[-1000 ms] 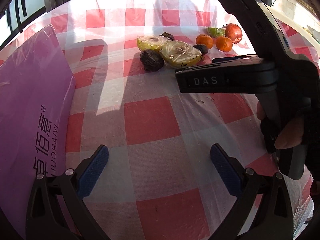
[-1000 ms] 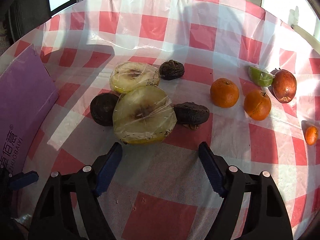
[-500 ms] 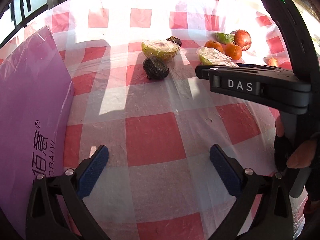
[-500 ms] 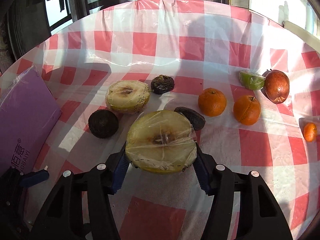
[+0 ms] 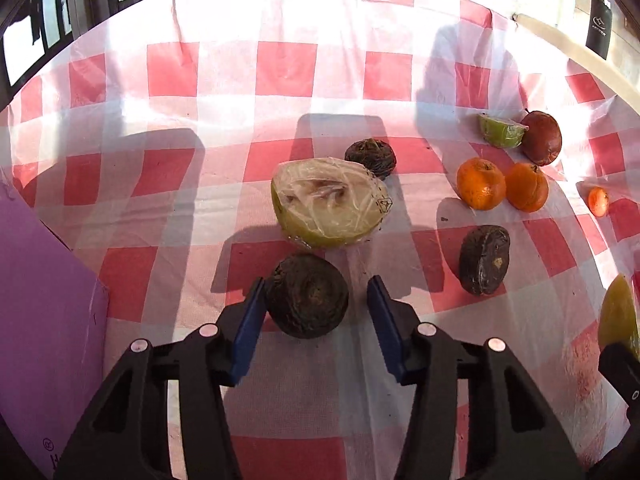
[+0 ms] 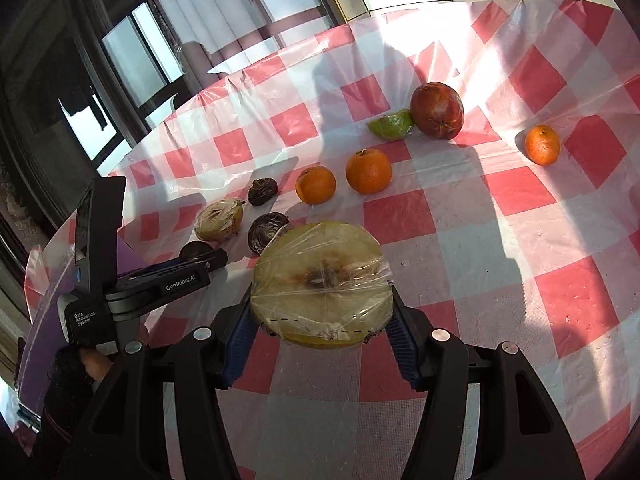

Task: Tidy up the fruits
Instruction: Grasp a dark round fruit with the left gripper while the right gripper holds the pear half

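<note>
Blue pads of the right claw [image 6: 320,332] pinch a plastic-wrapped half fruit [image 6: 322,286] from both sides, cut face up and held clear above the red-and-white checked cloth on the desk [image 6: 500,240]. Over on the left, the left claw [image 5: 316,312] is spread around a dark wrinkled fruit [image 5: 307,295] that sits on the cloth: its left pad touches or nearly touches the skin, while the right pad stands apart with a gap showing. Just beyond that fruit lies a second wrapped half fruit [image 5: 330,204], cut face up, and right behind it sits another dark shrivelled fruit [image 5: 371,158]. A third dark fruit [image 5: 484,260] rests to the right, well apart from the claw. Farther back and to the right two oranges [image 5: 481,184] sit side by side, just beside each other — from the left wrist view they appear to touch, from the right wrist view a gap shows between them. Behind them a wrapped green wedge [image 5: 502,131] leans against a dark red fruit [image 5: 542,138]. A small orange fruit [image 5: 598,201] lies alone near the right edge of the cloth. A purple board [image 5: 44,320] covers the desk at the far left of the left wrist view. Windows [image 6: 132,56] stand beyond the desk — bright daylight falls across the cloth.
</note>
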The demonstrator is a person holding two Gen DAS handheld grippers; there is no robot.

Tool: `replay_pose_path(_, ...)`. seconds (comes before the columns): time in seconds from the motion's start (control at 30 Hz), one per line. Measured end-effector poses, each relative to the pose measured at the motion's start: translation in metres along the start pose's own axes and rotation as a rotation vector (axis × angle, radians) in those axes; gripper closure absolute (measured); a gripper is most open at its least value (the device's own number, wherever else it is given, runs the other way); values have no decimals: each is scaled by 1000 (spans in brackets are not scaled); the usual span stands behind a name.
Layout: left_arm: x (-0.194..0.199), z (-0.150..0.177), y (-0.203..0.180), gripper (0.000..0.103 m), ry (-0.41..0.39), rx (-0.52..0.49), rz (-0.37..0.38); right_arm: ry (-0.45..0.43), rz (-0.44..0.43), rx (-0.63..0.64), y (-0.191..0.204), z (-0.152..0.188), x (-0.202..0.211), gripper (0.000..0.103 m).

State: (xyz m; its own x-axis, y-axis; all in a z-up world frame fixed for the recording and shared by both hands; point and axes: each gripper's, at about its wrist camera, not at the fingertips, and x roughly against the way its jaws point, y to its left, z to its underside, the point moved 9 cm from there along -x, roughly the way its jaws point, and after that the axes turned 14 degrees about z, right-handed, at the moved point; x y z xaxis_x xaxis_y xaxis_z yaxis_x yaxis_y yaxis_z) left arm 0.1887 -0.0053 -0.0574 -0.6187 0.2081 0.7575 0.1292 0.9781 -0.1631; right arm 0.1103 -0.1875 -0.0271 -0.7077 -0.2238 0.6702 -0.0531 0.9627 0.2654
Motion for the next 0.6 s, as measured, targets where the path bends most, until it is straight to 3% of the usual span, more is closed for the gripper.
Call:
replay_pose_path(0.43, 1, 2, 1, 68, -11, 8, 16, -27, -15, -60, -9, -3, 2, 45)
replay_pose_path(0.6, 16, 3, 6, 68, -69, 40, 7, -18, 4, -69, -13, -1, 2, 45)
